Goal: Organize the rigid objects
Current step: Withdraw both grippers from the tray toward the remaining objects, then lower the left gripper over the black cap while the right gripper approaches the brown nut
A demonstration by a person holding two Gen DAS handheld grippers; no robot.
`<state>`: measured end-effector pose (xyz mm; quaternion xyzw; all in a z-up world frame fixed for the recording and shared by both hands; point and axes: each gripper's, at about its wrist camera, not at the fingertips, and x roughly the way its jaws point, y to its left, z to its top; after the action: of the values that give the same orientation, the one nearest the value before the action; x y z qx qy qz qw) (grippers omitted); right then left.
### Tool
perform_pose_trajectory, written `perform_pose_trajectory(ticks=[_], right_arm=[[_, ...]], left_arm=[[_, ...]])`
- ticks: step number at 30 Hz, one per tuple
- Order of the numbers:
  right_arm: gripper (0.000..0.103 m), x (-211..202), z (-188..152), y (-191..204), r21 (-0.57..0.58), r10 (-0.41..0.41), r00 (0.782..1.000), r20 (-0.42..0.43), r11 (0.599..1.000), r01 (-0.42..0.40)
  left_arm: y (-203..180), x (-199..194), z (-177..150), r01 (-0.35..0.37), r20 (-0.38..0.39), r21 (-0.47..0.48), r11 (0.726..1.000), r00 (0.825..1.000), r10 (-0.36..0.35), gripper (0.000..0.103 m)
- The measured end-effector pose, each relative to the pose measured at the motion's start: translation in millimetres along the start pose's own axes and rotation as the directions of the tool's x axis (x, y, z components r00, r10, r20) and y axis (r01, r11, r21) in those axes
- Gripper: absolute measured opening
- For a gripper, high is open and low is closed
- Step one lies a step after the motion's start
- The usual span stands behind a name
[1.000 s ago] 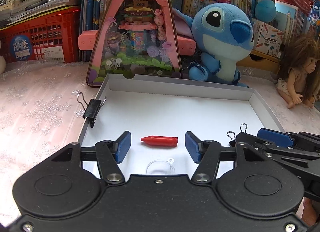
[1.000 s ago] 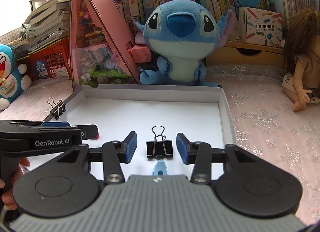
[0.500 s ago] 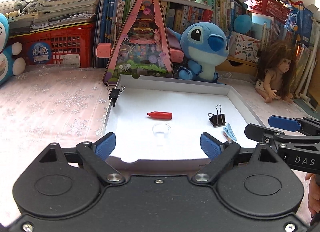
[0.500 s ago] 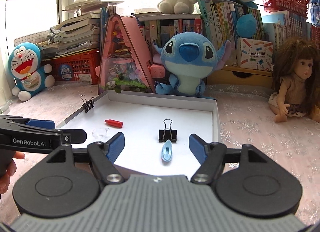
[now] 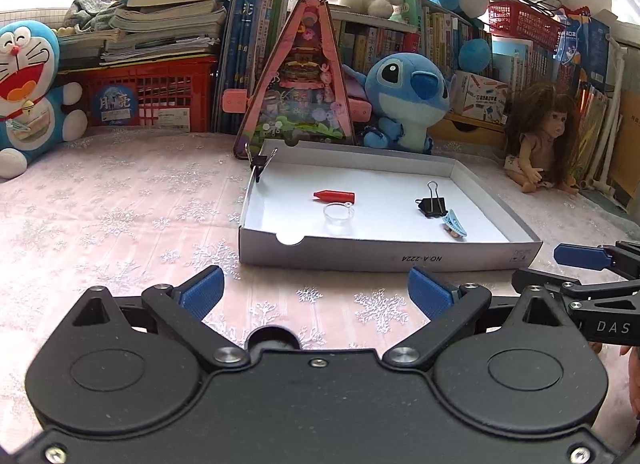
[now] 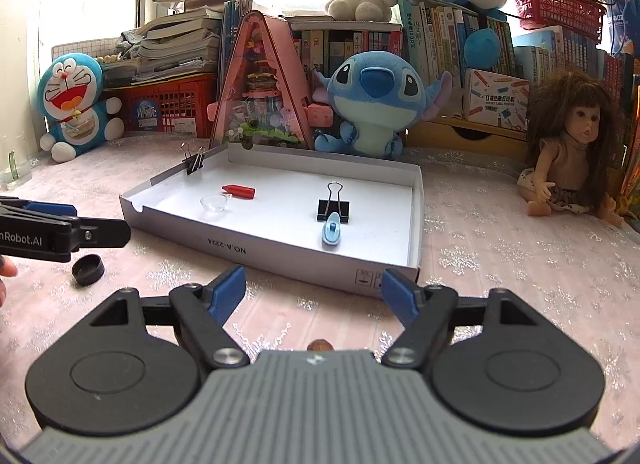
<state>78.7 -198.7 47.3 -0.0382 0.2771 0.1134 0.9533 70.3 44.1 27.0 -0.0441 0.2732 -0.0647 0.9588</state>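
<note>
Both grippers are hovering over the counter (image 5: 120,204) on the near side of the white tray (image 5: 392,254), and nothing is sitting between either pair of jaws. The left gripper (image 5: 316,288) is opening, its jaws already spread wide; the right gripper (image 6: 312,288) is standing wide apart too, tilting gently downward toward the tray.

Inside the tray, the red cap (image 5: 334,196) is lying at about 11 o'clock, with the clear cup (image 5: 339,213) just beside it toward 6 o'clock. The black clip (image 6: 333,204) is resting at 3 o'clock, the blue clip (image 6: 331,233) touching its near edge.

All four are looking light and stiff. The clear cup seems slick and thin-walled, so a soft pinch across its rim would suit. The red cap is probably best taken across its middle.

A second black clip (image 5: 259,163) is biting the tray's wall at 10 o'clock, and a small black lid (image 6: 87,269) is lying loose on the counter.
</note>
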Motion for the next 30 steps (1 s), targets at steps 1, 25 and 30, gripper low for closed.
perform_pose_trajectory(ticks=[1,25,30], right_arm=[[0.084,-1.2,-3.4,1.4,-0.01,-0.007,1.0,-0.001,1.0,0.007],[0.085,7.4,-32.4,-0.3,0.04,-0.008,0.995,-0.1,0.999,0.012],[0.085,7.9,-32.5,1.4,0.032,-0.013,0.995,-0.104,0.999,0.017]], left_arm=[[2.2,-1.6,-3.5,-0.005,0.0,-0.006,1.0,1.0,0.005,0.098],[18.4,7.1,-37.7,-0.073,-0.043,0.003,0.997,0.996,0.073,0.087],[14.7,8.8,-37.6,-0.088,-0.051,0.026,0.996,0.995,0.089,0.087]])
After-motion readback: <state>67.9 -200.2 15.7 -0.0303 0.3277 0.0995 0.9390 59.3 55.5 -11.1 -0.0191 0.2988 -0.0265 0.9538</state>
